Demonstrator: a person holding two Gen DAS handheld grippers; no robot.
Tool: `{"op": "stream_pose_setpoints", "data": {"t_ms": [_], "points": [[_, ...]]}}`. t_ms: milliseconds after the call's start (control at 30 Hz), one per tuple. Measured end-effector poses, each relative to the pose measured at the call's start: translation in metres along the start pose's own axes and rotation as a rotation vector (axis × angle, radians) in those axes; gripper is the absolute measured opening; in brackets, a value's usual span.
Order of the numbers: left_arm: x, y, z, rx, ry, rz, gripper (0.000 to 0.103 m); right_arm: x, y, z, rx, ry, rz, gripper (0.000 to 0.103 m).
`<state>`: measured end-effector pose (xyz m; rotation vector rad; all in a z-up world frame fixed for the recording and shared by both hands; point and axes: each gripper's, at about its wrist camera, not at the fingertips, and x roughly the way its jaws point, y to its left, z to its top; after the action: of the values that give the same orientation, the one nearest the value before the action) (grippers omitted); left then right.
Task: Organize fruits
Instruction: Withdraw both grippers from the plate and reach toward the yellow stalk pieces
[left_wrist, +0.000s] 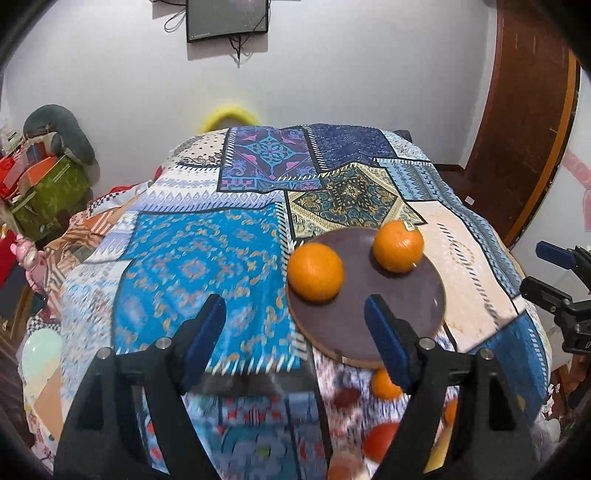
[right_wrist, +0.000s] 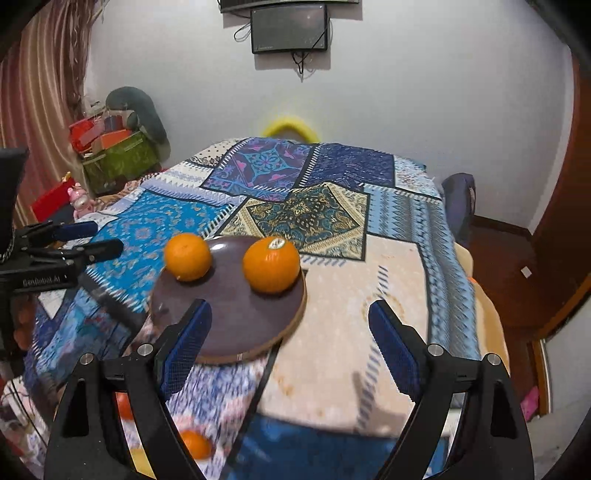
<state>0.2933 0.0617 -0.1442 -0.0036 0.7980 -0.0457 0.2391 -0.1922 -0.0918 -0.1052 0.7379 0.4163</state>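
Two oranges on a brown plate (left_wrist: 388, 325) atop a patchwork cloth (left_wrist: 199, 266): one (left_wrist: 316, 273) at the plate's left edge, one (left_wrist: 398, 246) toward the far rim, apart from each other. Left gripper (left_wrist: 295, 339) spread wide, nothing between the blue pads, held above cloth and plate. Right gripper (right_wrist: 286, 343) likewise wide open and empty, over the plate's near right edge. More oranges (left_wrist: 384, 384) low on the cloth near the front, blurred and partly hidden behind the fingers. Screen (right_wrist: 290, 29) on the wall beyond.
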Motion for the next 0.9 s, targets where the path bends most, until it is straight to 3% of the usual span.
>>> {"op": "stream_pose_setpoints", "data": {"t_ms": [300,500,900], "points": [[-0.041,-0.008,-0.049,0.007,0.042,-0.011,0.079,-0.048,0.009,-0.043,-0.011,0.011,-0.065,0.085],[-0.064,-0.028,-0.074,0.033,0.057,-0.082,0.08,-0.071,0.016,-0.081,0.016,0.014,-0.09,0.086],[-0.034,-0.079,-0.098,0.076,0.17,-0.163,0.08,-0.058,0.016,-0.14,0.061,0.165,-0.101,0.086]]}}
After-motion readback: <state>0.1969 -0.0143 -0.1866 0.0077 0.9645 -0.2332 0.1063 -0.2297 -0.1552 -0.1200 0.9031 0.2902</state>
